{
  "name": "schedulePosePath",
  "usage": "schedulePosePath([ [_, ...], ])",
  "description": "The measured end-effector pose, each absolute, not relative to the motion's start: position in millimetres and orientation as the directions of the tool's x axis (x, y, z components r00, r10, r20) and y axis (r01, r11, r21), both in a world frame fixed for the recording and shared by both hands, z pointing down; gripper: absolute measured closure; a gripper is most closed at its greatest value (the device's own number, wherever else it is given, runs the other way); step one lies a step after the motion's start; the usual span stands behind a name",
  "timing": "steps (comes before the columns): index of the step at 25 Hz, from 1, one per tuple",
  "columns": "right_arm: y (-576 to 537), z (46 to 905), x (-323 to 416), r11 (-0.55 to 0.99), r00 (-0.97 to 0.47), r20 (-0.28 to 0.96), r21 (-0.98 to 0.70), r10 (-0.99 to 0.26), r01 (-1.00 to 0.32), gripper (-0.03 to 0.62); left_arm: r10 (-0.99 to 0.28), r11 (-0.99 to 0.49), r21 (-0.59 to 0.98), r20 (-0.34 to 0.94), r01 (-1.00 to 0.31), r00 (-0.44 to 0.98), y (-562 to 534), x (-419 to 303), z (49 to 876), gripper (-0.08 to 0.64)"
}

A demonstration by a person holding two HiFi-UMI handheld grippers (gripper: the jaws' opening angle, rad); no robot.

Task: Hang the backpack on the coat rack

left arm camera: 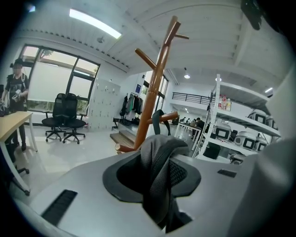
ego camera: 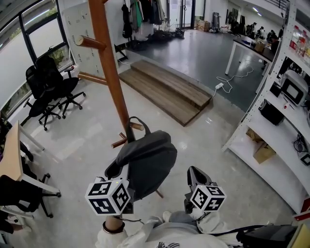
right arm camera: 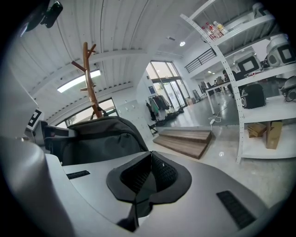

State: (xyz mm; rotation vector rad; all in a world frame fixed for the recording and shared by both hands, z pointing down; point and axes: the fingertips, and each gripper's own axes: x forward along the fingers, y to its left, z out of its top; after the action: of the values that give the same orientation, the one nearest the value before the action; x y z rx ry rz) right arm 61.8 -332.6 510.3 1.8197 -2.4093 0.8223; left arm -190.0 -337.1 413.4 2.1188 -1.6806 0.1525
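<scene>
The backpack [ego camera: 147, 160] is clamped in the left hand-held gripper [ego camera: 125, 180] beside the rack [ego camera: 109, 63] so its loop [ego camera: 137, 118] can reach a low peg [ego camera: 138, 127]; the right hand-held gripper [ego camera: 194, 173] is closed, empty.

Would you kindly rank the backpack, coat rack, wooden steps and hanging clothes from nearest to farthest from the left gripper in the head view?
1. Backpack, clamped in the left gripper.
2. Coat rack, just behind.
3. Wooden steps, mid-floor.
4. Hanging clothes, far back.
</scene>
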Motion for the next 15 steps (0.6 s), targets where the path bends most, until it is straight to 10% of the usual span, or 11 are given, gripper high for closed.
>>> schedulePosePath([
  [15,-334,517,55,0.189,-0.329,0.341,-0.383,-0.880,-0.904,0.580,-0.896,-0.146,0.278,0.371,-0.949,0.246,-345,-199,437,0.462],
])
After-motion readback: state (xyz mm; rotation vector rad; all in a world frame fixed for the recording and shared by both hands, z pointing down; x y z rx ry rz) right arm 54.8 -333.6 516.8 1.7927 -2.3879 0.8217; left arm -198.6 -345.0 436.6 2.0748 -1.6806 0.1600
